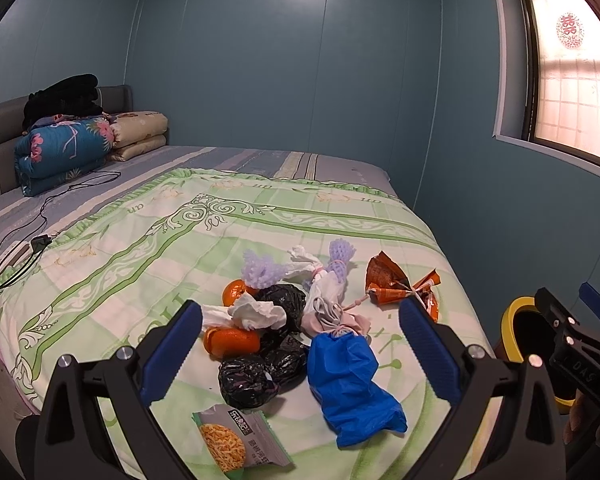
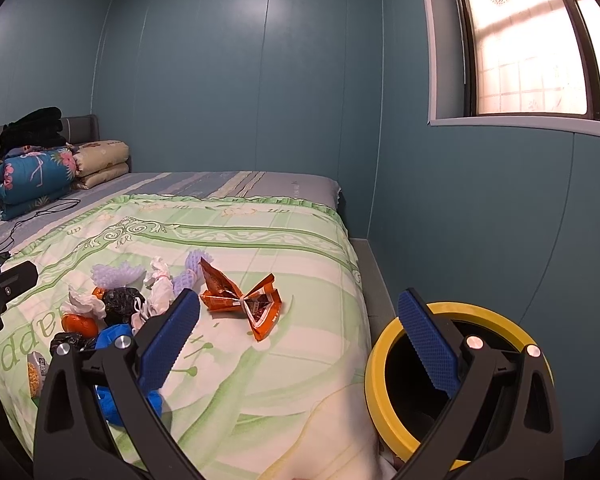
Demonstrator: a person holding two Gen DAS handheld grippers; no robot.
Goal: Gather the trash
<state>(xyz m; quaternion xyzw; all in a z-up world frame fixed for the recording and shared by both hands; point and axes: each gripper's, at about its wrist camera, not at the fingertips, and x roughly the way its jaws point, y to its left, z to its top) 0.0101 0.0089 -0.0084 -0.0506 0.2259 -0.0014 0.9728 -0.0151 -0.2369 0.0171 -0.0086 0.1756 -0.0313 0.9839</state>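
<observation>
Trash lies in a loose heap on the green-patterned quilt [image 1: 148, 240] of the bed, and the blue plastic bag [image 1: 350, 384] serves as landmark. Left gripper [image 1: 300, 344] hovers above the heap, jaws spread wide and empty, blue pads either side of the bag. Nearest, just in front-left of the blue bag, a grey noodle snack packet [image 1: 236, 440] lies flat. Left of the bag, touching one another: crumpled black plastic bags [image 1: 260, 372], with an orange peel [image 1: 230, 340] beside them. Just behind the bag, a knotted pale cloth bundle [image 1: 332, 322] touches its top end. Beyond-left, a white tissue wad [image 1: 256, 312] sits on the black plastic, another orange [image 1: 234, 292] behind it. Farther back, lilac foam fruit nets [image 1: 262, 270] and twisted white paper. Behind-right of the bag, apart from the heap, an orange foil wrapper [image 2: 244, 300], torn open. Right gripper [image 2: 300, 340] also released, holding nothing, hanging over the quilt's right edge. Right of the bag, off the bed edge, a yellow-rimmed bin [image 2: 384, 364] with dark interior. Far behind, at the headboard: folded floral blankets [image 1: 64, 148] with dark clothing on top; a black cable [image 1: 40, 216] trails across the sheet.
</observation>
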